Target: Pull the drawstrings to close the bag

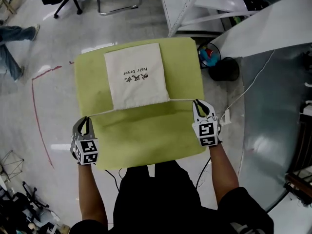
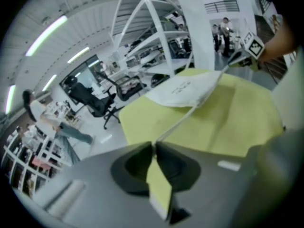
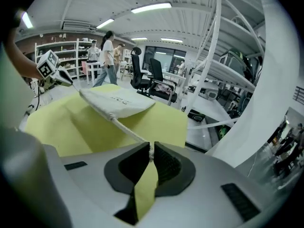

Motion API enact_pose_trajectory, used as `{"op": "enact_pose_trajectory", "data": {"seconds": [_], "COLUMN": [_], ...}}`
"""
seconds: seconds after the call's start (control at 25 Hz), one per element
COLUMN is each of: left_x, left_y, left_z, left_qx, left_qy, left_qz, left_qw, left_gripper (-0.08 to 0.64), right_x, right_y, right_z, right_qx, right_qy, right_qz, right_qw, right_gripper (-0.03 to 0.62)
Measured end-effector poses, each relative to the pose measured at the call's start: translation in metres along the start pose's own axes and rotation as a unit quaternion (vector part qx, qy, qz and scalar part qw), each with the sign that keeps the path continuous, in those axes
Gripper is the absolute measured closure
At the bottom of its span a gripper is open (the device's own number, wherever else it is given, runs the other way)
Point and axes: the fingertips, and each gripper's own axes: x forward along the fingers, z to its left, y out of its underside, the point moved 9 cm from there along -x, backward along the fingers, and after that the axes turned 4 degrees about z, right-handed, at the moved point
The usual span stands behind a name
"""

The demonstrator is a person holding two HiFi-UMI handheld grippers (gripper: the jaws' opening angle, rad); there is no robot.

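The white drawstring bag (image 1: pixel 135 74) is laid flat on the far half of a yellow-green tabletop (image 1: pixel 146 140), with "Hair Dryer" printed on it and the mouth turned toward the person. So it's pretty much centred left to right, with the bare near half of the top in front of it.

Two white cords are run out from the near corners. The left drawstring (image 1: pixel 100 113) is stretched diagonally off the lower-left corner and is pinched in the left gripper (image 1: pixel 84 122) right at the table's left edge. In the left gripper view the jaws are seen pressed together on that cord (image 2: pixel 183 120). The right drawstring (image 1: pixel 181 100) is pulled almost straight sideways to the right gripper (image 1: pixel 198 105), which is held over the table's right edge. Its jaws are likewise clamped on the cord (image 3: pixel 128 127). Both cords look taut.

Further out, a grey floor is seen with a red line (image 1: pixel 36 116) marked on it. A black bin (image 1: pixel 224 68) is parked off the table's far right corner, and an office chair base (image 1: pixel 68 1) can be made out at the top.
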Motion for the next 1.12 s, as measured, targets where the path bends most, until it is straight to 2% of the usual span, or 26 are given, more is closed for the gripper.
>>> {"op": "enact_pose_trajectory", "data": {"seconds": [0.2, 0.32, 0.4, 0.6, 0.76, 1.0, 1.12], "left_x": [-0.022, -0.040, -0.053, -0.089, -0.116, -0.151, -0.156], "left_y": [-0.019, -0.028, -0.035, -0.059, -0.077, -0.103, -0.105], "left_z": [0.016, 0.029, 0.035, 0.051, 0.065, 0.080, 0.082], "left_qx": [-0.096, -0.165, -0.193, -0.205, -0.210, -0.206, -0.215], "left_qy": [-0.041, -0.050, -0.059, -0.085, -0.099, -0.124, -0.124], "left_qz": [-0.038, -0.067, -0.090, -0.152, -0.188, -0.223, -0.230], "left_qw": [0.9937, 0.9828, 0.9753, 0.9632, 0.9545, 0.9446, 0.9411], "left_gripper": [0.525, 0.526, 0.526, 0.525, 0.525, 0.525, 0.525], "right_x": [-0.024, -0.045, -0.060, -0.093, -0.116, -0.146, -0.152], "right_y": [-0.025, -0.045, -0.060, -0.085, -0.105, -0.130, -0.136], "right_z": [-0.005, -0.010, -0.014, -0.026, -0.038, -0.060, -0.071], "right_qx": [0.009, 0.021, 0.029, 0.055, 0.056, 0.057, 0.058], "right_qy": [0.051, 0.084, 0.103, 0.139, 0.155, 0.181, 0.198], "right_qz": [-0.045, -0.075, -0.098, -0.148, -0.176, -0.211, -0.223], "right_qw": [0.998, 0.993, 0.989, 0.978, 0.970, 0.959, 0.953], "right_gripper": [0.558, 0.558, 0.558, 0.558, 0.558, 0.558, 0.558]}}
